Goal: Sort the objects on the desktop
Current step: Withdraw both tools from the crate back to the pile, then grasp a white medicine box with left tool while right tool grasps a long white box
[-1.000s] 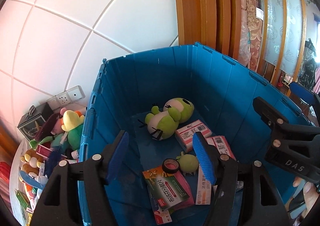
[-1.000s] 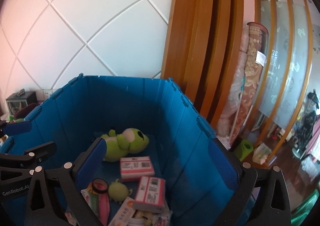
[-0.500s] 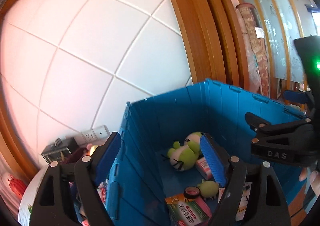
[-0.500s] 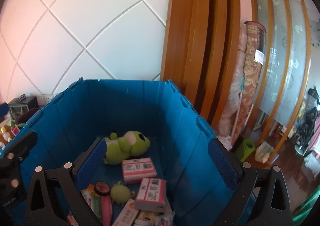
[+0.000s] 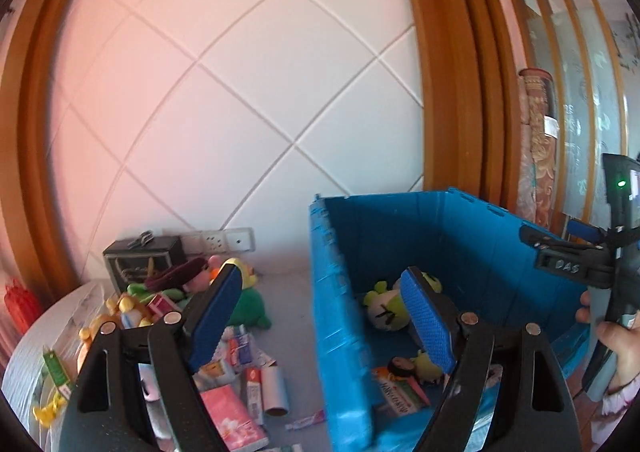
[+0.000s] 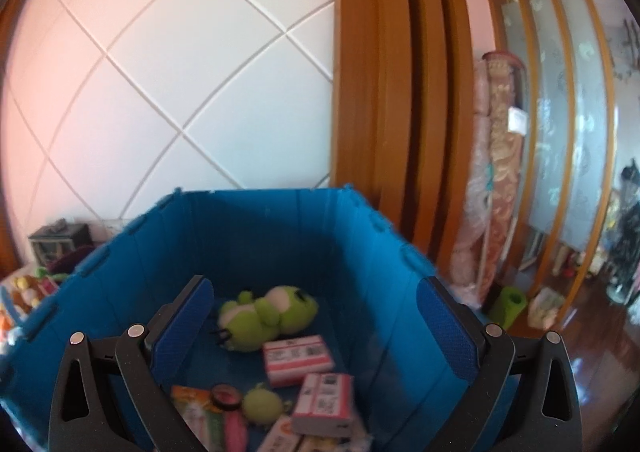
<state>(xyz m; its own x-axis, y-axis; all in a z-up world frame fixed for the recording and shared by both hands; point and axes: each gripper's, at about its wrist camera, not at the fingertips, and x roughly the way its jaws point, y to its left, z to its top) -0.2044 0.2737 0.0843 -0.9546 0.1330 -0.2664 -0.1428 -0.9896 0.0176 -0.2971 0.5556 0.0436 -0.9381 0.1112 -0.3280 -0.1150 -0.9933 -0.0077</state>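
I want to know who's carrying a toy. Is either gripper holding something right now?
No. The left gripper is open with nothing between its pads, and the right gripper is open and empty above the blue bin.

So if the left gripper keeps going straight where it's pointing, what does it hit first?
Most likely the near side wall of the blue bin: it stands between the open fingers of the left gripper, nothing held. Depth is unclear, so it might instead clear the rim.

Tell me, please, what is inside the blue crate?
Inside the blue crate lie a green frog plush, two pink-and-white boxes, a small green plush, a tape roll and flat packets. The gripper hides the near bottom.
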